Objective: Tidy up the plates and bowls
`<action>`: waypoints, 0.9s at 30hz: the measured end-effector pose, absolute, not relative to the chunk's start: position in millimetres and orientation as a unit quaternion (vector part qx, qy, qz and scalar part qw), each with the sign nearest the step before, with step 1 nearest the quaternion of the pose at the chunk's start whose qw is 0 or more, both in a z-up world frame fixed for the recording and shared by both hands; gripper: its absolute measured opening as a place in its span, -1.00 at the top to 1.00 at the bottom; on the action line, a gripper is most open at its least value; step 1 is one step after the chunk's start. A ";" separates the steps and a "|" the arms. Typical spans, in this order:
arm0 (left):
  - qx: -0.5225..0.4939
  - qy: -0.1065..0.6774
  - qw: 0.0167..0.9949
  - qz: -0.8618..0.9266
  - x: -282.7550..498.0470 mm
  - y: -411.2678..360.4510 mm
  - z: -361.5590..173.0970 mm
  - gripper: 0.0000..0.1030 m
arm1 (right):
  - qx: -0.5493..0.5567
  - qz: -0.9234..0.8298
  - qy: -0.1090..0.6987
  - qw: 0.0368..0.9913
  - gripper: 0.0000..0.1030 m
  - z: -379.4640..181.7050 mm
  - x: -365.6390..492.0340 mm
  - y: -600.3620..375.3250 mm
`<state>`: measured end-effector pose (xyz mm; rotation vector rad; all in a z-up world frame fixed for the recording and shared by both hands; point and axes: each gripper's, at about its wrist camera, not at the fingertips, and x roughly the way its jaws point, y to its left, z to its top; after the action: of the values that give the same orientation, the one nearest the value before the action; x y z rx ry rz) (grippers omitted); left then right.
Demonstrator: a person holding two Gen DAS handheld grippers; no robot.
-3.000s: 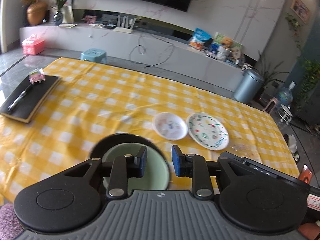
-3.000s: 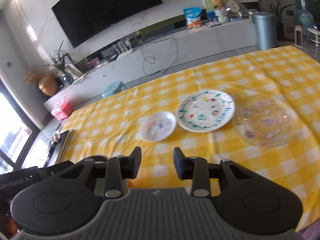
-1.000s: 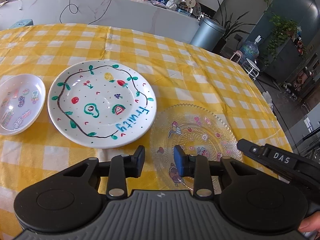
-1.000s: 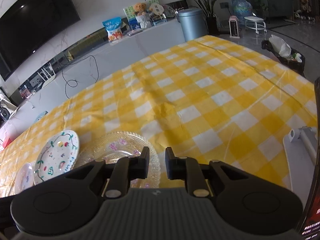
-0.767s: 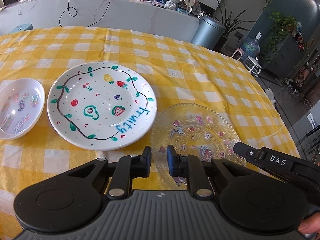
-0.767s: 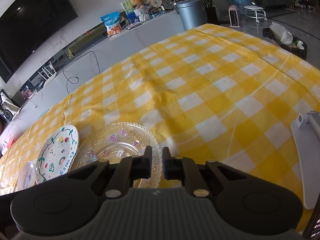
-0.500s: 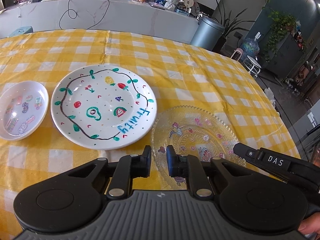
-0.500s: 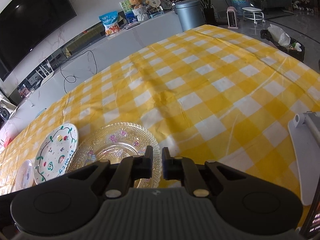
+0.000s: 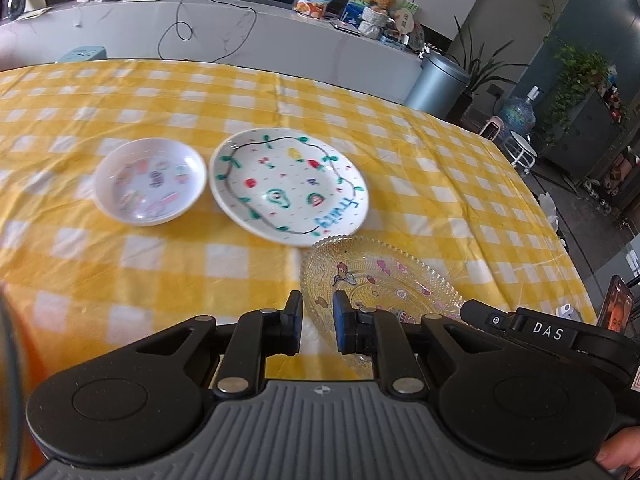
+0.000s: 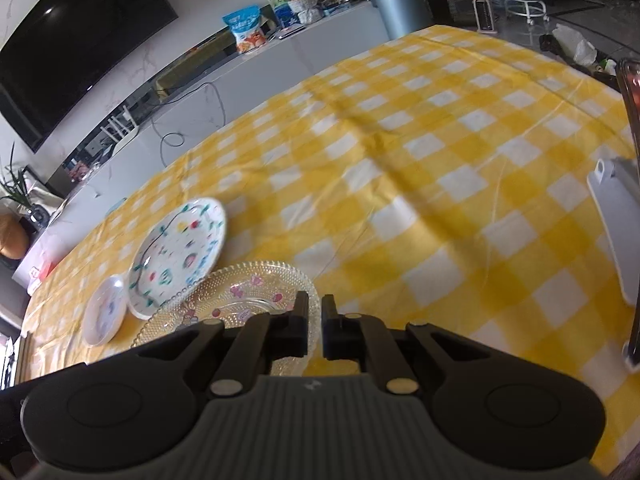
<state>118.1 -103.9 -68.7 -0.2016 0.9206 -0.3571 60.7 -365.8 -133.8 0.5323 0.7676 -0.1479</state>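
**Both hand-held grippers on the glass plate**

Readable text first: the white plate (image 9: pixel 288 186) has "fruity" hand-painted in blue along its near edge, plus little fruit doodles and a wavy dark ring with green leaves. In the left view, the black arm of the right tool carries "DAS" (image 9: pixel 548 331) in white letters. The snack bag (image 10: pixel 248 34) on the far counter has print, but it's too small to read.

The left hand-held gripper (image 9: pixel 317 322) is pinching the near-left rim of the glass plate (image 9: pixel 380 276). The right hand-held gripper (image 10: pixel 314 328) has its jaws nearly pressed together, nipping the right rim of the same plate. That plate is clear with a beaded edge and pink cartoon stickers, and its far edge overlaps the white plate. A small dish (image 9: pixel 150 182) with stickers sits just beside the white plate, on its other side.

The surface (image 10: pixel 440 168) is covered in a yellow-and-white check cloth, slightly wrinkled. A white stand (image 10: pixel 618 220) sits at the right edge. Beyond it is a living room: a big dark TV (image 10: pixel 72 32) on a marble-look wall, a long pale counter with a teddy bear (image 9: pixel 378 0), a grey bin (image 9: pixel 436 84), and plants.
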 end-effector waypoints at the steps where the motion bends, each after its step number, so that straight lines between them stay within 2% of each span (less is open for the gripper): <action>1: -0.098 0.440 0.876 -0.169 114.0 -98.5 -67.7 0.67 | 0.256 -0.067 0.371 0.890 0.93 -132.9 57.5 -361.5; 11: -0.088 0.438 0.885 -0.129 74.7 -61.6 -62.7 0.67 | 0.248 -0.026 0.385 0.888 0.94 -130.7 29.9 -319.4; 27: -0.006 0.446 0.890 -0.097 52.1 -71.1 -79.9 0.67 | 0.211 -0.028 0.405 0.889 0.94 -138.7 20.0 -301.2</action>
<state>52.1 -71.1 -79.9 -0.0129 0.9253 -0.2023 20.0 -301.2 -138.7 0.4381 0.8416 -0.0572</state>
